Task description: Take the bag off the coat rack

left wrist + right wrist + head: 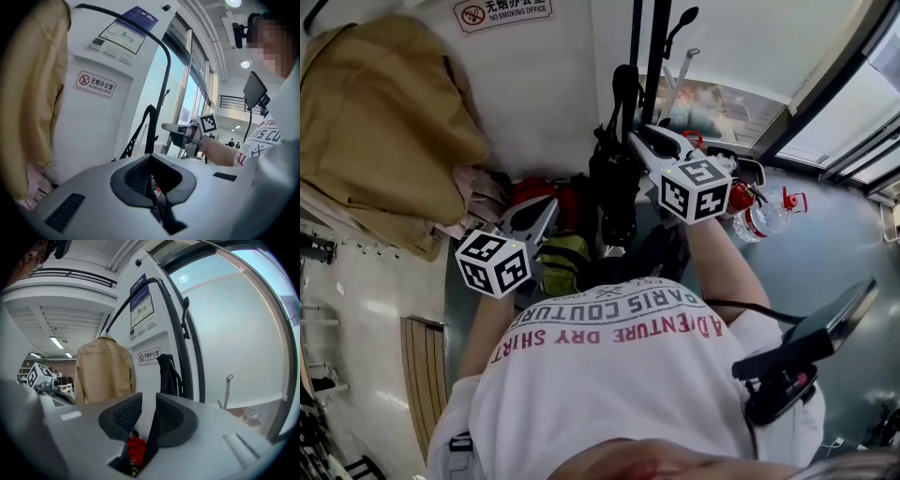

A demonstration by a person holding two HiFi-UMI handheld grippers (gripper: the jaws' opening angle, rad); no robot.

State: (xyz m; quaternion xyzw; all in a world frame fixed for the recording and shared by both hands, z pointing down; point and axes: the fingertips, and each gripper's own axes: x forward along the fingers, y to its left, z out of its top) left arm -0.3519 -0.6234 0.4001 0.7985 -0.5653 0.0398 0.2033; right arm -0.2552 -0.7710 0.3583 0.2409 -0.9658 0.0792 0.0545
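A black bag [614, 187] hangs by its straps from the black coat rack [654, 47], seen from above against the white wall. The right gripper view shows the bag [168, 373] ahead, beside the rack's curved tube [173, 324]. My right gripper [636, 141] is raised at the bag's top strap; its jaws [149, 401] stand a narrow gap apart with nothing between them. My left gripper [551, 204] is lower, left of the bag, and looks shut and empty [151, 159]. In the left gripper view the bag's straps [142, 129] hang beyond it.
A tan jacket [384, 112] hangs on the rack's left side. Red and yellow-green things [562, 262] lie on the floor under the bag, with a water bottle [764, 217] to the right. A window wall [825, 122] runs along the right.
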